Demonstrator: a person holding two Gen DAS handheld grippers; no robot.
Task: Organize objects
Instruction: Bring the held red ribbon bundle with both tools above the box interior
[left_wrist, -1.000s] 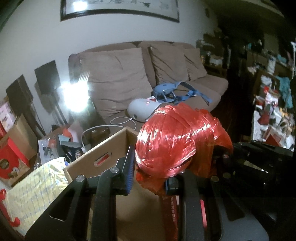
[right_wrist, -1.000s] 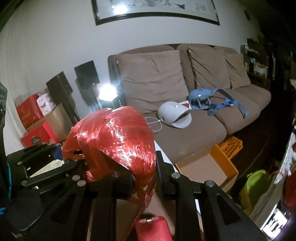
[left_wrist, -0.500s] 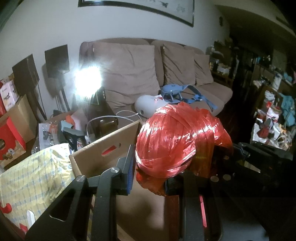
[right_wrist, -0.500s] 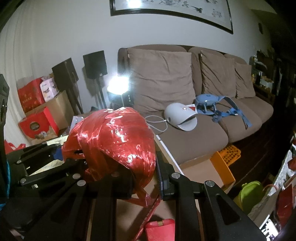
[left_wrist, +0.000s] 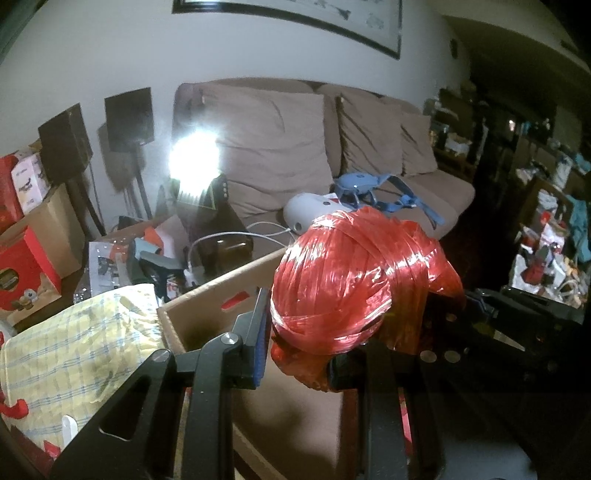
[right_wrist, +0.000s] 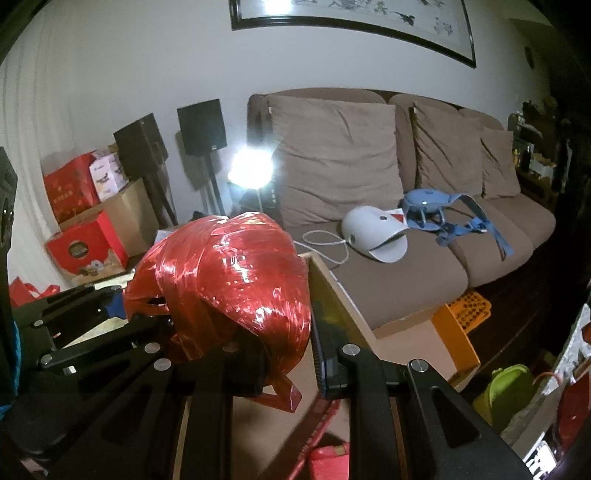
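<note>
A big ball of shiny red plastic twine (left_wrist: 354, 280) is held between my two grippers above an open cardboard box (left_wrist: 207, 306). My left gripper (left_wrist: 299, 343) grips its left side; my right gripper (right_wrist: 288, 354) grips the other side, where the ball (right_wrist: 229, 273) fills the view. Both jaws press on the ball. The box's far wall (right_wrist: 332, 291) shows under it, with a red item (right_wrist: 328, 461) at the box bottom.
A brown sofa (right_wrist: 388, 221) stands behind with a white device (right_wrist: 373, 236) and a blue strap harness (right_wrist: 439, 210). A bright lamp (left_wrist: 192, 162), black speakers (right_wrist: 201, 125), red gift boxes (right_wrist: 85, 247), a yellow checked cloth (left_wrist: 74, 354) and an orange crate (right_wrist: 465, 310) surround the box.
Both grippers have moved lower and closer over the box with the red ball; the sofa and clutter have shifted up and right in the views. The grip is unchanged.
</note>
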